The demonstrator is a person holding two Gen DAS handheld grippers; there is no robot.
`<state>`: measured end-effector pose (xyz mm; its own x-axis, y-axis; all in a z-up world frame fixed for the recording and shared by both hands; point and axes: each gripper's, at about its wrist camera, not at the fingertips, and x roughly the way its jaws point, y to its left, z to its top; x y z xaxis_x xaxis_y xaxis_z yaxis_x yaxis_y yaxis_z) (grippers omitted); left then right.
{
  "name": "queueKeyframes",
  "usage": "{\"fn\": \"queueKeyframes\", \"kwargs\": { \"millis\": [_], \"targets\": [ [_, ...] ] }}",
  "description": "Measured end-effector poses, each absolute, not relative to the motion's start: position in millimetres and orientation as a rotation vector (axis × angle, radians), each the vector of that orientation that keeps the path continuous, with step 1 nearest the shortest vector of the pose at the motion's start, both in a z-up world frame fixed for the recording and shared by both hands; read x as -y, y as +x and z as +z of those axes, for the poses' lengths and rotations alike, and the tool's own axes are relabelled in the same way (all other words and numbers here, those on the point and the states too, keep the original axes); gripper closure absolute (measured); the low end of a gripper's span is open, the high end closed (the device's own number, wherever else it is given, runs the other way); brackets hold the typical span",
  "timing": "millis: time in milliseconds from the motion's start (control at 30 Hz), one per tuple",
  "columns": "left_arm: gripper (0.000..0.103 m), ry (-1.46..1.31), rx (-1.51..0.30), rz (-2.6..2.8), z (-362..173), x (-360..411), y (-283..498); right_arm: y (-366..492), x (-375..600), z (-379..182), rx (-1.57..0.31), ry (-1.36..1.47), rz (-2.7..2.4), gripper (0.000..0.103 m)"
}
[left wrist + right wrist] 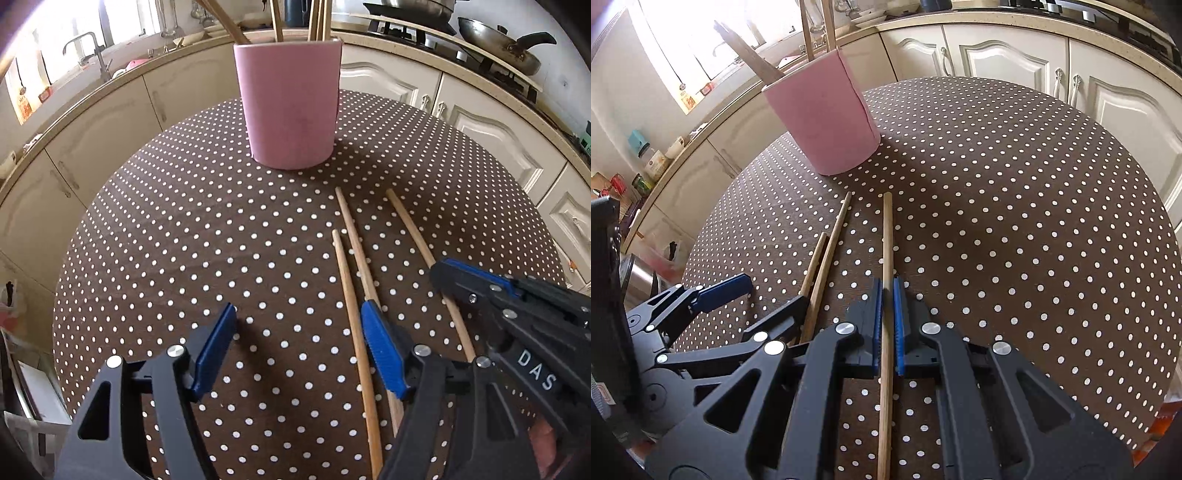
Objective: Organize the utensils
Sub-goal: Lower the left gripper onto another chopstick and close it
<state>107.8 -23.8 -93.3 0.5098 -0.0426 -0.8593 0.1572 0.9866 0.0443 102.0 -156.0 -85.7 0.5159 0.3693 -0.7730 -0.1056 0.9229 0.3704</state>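
Right gripper (887, 295) clamped on lone chopstick (887, 236); left gripper (299, 332) open; lift level toward pink cup (823, 118) at 11 o'clock.

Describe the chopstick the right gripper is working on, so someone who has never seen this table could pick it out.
Start at the pink cup on the polka-dot tablecloth. Three loose wooden chopsticks lie in front of it. The one meant, the lone chopstick, lies apart to the right of the close pair, and it alone runs between the right gripper pads.
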Motion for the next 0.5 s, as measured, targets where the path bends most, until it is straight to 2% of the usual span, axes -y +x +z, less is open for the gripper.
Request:
{"fn": "queueKeyframes", "kwargs": {
  "millis": [67, 133, 200, 500],
  "targets": [
    [0.054, 0.118, -1.016, -0.132, -92.4, 24.8, 110.7, 101.7, 156.8, -85.7, -0.991, 0.300, 0.295, 0.096],
    [0.093, 0.118, -1.001, -0.127, -90.5, 28.9, 113.5, 101.2, 156.4, -85.5, -0.990, 0.295, 0.293, 0.097],
    [0.096, 0.103, -0.997, -0.125, -90.5, 27.5, 114.9, 101.3, 157.7, -86.0, -0.989, 0.291, 0.290, 0.097],
    [0.097, -0.007, -0.917, -0.131, -71.7, 2.0, 107.0, 95.2, 162.7, -74.2, -0.963, 0.315, 0.271, 0.097]
  ]
}}
